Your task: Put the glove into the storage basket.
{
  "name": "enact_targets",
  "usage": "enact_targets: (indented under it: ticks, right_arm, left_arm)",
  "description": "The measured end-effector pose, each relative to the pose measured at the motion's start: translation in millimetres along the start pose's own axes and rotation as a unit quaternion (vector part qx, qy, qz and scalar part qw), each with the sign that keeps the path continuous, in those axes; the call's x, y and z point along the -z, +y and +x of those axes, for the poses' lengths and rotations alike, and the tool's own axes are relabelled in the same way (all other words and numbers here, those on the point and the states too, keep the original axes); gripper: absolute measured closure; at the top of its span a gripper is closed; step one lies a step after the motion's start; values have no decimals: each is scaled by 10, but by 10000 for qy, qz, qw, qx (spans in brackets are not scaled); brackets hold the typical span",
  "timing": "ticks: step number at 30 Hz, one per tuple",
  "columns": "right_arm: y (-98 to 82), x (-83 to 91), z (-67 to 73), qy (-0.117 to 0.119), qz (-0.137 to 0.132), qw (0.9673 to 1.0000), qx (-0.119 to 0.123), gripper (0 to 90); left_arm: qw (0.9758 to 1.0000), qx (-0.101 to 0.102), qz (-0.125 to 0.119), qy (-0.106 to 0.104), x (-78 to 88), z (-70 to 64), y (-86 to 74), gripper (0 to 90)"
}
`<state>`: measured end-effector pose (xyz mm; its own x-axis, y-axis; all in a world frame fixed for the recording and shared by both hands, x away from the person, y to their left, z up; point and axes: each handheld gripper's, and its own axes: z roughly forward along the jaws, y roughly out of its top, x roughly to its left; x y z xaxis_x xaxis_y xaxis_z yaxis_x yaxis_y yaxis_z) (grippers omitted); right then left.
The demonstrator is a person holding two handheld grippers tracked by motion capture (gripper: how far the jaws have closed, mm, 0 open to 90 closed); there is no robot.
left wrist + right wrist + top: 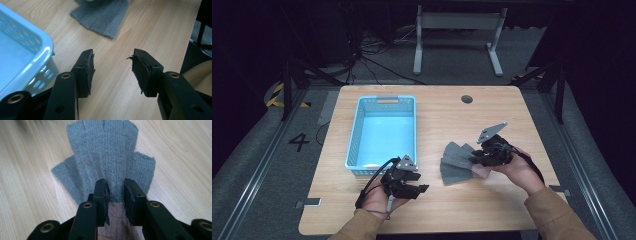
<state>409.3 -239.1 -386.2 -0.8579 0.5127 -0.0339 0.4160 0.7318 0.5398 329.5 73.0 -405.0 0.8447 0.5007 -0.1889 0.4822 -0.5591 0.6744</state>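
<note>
Grey fingerless gloves (pixel 456 161) lie overlapped on table (pixel 437 210).

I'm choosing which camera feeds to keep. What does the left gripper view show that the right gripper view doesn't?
Left gripper view alone: a corner of the blue basket and the left tongs, jaws wide apart over bare table. Right gripper view alone: the right tongs with jaws nearly together over the grey fingerless gloves, at their pinkish cuff; I can't tell whether they pinch it. Both share the wooden table and the grey gloves.
</note>
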Motion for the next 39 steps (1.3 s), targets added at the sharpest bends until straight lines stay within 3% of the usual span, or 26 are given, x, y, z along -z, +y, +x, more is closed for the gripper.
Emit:
enact_targets:
  ticks: [2, 7, 10, 14, 21, 23, 26, 30, 36, 39]
  right_arm:
    - [-22, -39, 6, 18, 20, 10000, 9, 730]
    - [-64, -124, 32, 80, 104, 9999, 22, 737]
    - [-80, -135, 53, 88, 99, 9999, 37, 833]
    - [-110, -153, 39, 63, 163, 9998, -33, 840]
    - [-162, -18, 67, -42, -203, 9997, -137, 804]
    - [-196, 61, 88, -104, -353, 9990, -268, 789]
    - [-276, 174, 121, -192, -592, 9964, -572, 753]
    - [-417, 282, 175, -313, -737, 9941, -735, 712]
    - [-640, 352, 230, -365, -836, 9894, -1133, 638]
    - [-717, 338, 281, -412, -769, 9893, -1169, 610]
  left_arm:
    - [9999, -37, 11, -105, -22, -9, 4, 556]
    - [9999, -103, -2, -45, -59, -24, 7, 562]
    - [10000, -78, 12, -42, -73, -22, 7, 574]
    - [9999, -75, 58, -42, -100, -21, 6, 575]
    - [9995, -93, -163, 247, -125, -60, 30, 585]
    - [9994, 19, -244, 238, -132, -64, 54, 600]
    - [9992, 223, -341, 42, -141, -54, 93, 621]
    - [9989, 337, -337, -34, -196, -42, 137, 631]
    - [9989, 324, -273, 212, -293, -75, 184, 676]
    - [9987, 381, -232, 227, -338, -55, 194, 687]
